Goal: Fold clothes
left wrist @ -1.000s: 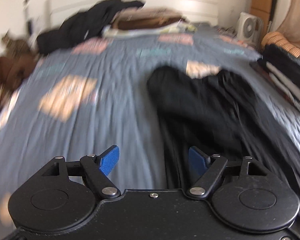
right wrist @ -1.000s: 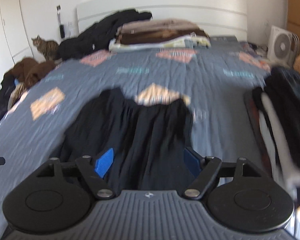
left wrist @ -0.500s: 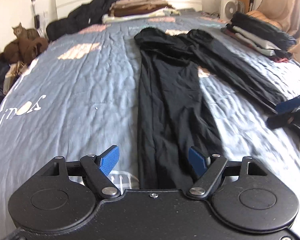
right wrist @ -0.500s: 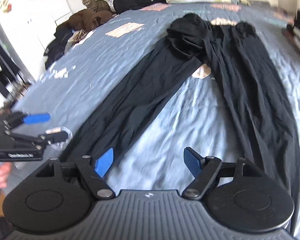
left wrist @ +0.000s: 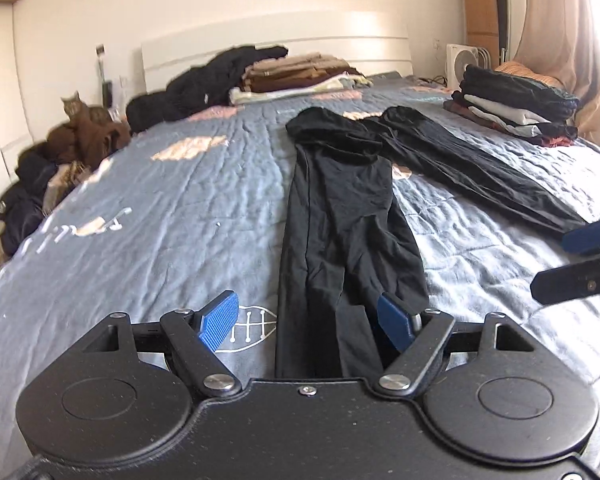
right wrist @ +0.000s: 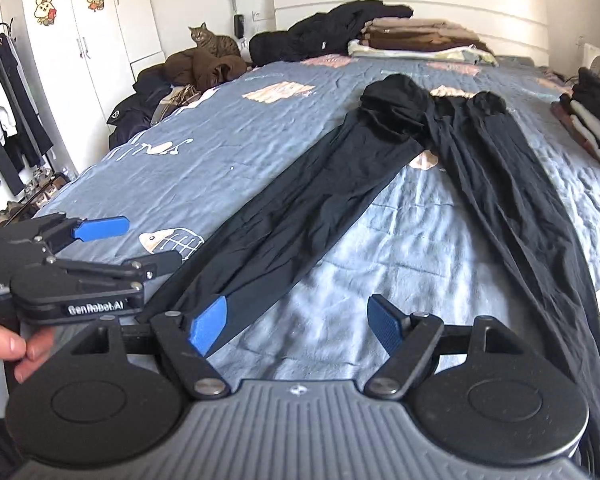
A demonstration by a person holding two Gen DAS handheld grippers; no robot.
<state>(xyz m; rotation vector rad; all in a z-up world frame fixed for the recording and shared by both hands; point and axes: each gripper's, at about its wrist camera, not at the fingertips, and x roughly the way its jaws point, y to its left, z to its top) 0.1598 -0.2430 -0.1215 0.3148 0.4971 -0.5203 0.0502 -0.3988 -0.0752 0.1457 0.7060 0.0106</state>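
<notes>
— Where are the black trousers (left wrist: 340, 216)?
— Spread flat mid-bed (left wrist: 172, 216), legs reaching the near edge.
— And the jaws?
— Left gripper (left wrist: 308, 318) and right gripper (right wrist: 296, 322) both spread, empty.

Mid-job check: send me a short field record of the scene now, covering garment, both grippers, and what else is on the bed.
garment: black trousers, flat on the blue bedspread, legs spread in a V, waist toward the headboard
left gripper: open, astride the hem of one trouser leg
right gripper: open, between the two leg hems, gripping nothing
folded stack: far right edge of bed
pile by headboard: folded brown and beige items beside dark clothing
cat: sitting beyond the bed's left side
</notes>
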